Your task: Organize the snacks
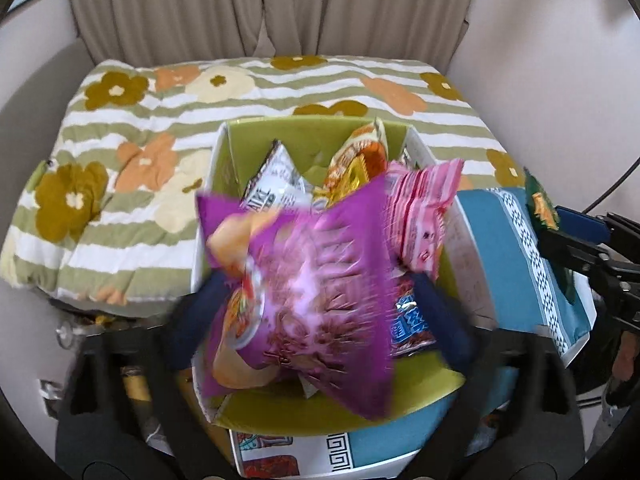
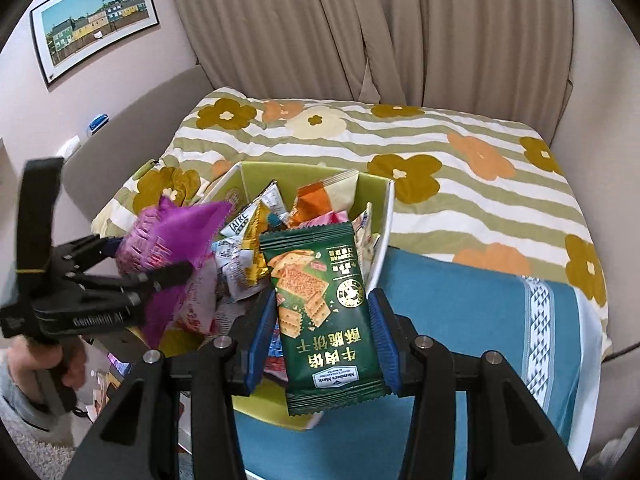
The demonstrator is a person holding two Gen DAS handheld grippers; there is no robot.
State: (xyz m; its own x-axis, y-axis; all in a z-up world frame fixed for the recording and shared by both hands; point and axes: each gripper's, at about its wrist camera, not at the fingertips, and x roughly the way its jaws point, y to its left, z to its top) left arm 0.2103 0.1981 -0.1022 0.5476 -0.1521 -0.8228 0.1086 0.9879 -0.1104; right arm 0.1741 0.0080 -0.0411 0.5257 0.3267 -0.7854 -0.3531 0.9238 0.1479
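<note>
A green-lined box (image 1: 316, 136) (image 2: 264, 178) holds several snack packets on the bed. My left gripper (image 1: 316, 300) is shut on a purple chip bag (image 1: 304, 296) and holds it over the box; the bag is blurred. The purple bag also shows in the right wrist view (image 2: 172, 240), with the left gripper (image 2: 160, 276) around it. My right gripper (image 2: 322, 320) is shut on a dark green cracker packet (image 2: 320, 312), held just above the box's near right corner. The green packet's edge shows in the left wrist view (image 1: 542, 204).
The box rests on a blue cloth (image 2: 460, 320) and a floral striped quilt (image 2: 440, 168). A pink packet (image 1: 420, 208) and an orange packet (image 2: 320, 196) stick up in the box. Beige curtains hang behind. A framed picture (image 2: 92, 20) hangs on the left wall.
</note>
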